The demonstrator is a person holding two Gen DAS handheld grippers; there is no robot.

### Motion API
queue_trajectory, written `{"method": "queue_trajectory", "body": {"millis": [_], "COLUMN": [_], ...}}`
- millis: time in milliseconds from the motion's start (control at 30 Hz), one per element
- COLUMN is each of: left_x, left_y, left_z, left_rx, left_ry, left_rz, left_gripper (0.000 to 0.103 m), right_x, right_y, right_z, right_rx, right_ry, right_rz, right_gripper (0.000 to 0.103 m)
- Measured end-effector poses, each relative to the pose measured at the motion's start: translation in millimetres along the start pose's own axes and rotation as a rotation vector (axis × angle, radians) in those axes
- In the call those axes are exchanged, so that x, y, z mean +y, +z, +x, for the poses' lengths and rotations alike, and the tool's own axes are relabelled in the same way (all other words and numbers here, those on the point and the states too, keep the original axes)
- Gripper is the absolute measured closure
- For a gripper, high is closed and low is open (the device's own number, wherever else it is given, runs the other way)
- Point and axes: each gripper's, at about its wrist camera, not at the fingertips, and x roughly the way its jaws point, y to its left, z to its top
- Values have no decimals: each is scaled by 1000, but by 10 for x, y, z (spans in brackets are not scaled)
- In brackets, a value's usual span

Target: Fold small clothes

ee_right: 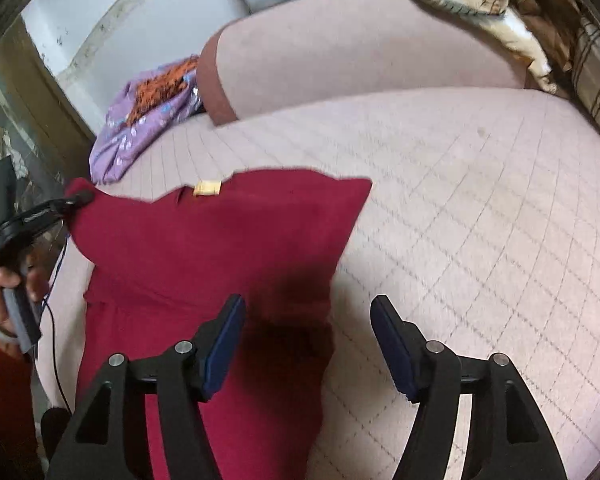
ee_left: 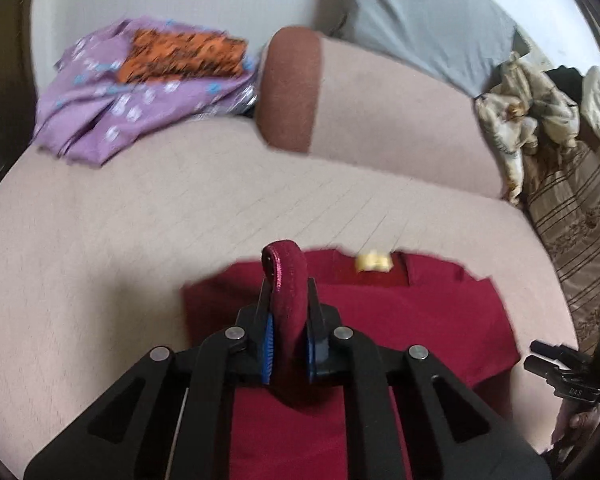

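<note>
A dark red garment (ee_left: pixel 400 320) with a small yellow neck label (ee_left: pixel 374 261) lies on the pink quilted mattress (ee_left: pixel 140 220). My left gripper (ee_left: pixel 288 292) is shut on a folded edge of the red garment and lifts it a little. In the right wrist view the garment (ee_right: pixel 204 248) lies at left, its label (ee_right: pixel 207 188) at the far edge. My right gripper (ee_right: pixel 308 312) is open and empty, over the garment's right edge. The left gripper (ee_right: pixel 76 200) shows there at the garment's left corner.
A purple patterned cloth (ee_left: pixel 132 92) with an orange striped piece (ee_left: pixel 180 56) on it lies at the back left. A pink bolster with a brown end (ee_left: pixel 292 88) lies across the back. A grey pillow (ee_left: pixel 424 12) and crumpled beige bedding (ee_left: pixel 532 112) are at the right.
</note>
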Motion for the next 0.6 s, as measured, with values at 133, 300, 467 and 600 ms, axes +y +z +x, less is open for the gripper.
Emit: {"method": "queue_trajectory", "body": {"millis": [133,300,467,600], "left_x": [105,124,-64,21], "left_y": [-194,-226,-404,-488], "left_z": [234,237,390,392], "left_rx": [83,73,97,120], "left_ry": [13,-19,31,36], "left_rz": [-49,-95,-16,-38], "left_gripper": [94,93,88,80], "right_x": [335,378,61,2], "right_y": [-85,-67,-8,-113], "right_z": [173,449,230,316], "right_rx": [36,38,-14,116], "right_ry": [-136,-246,-270,-235], "right_rz": [-234,-294,-115,-103], "right_gripper": [37,92,92,80]}}
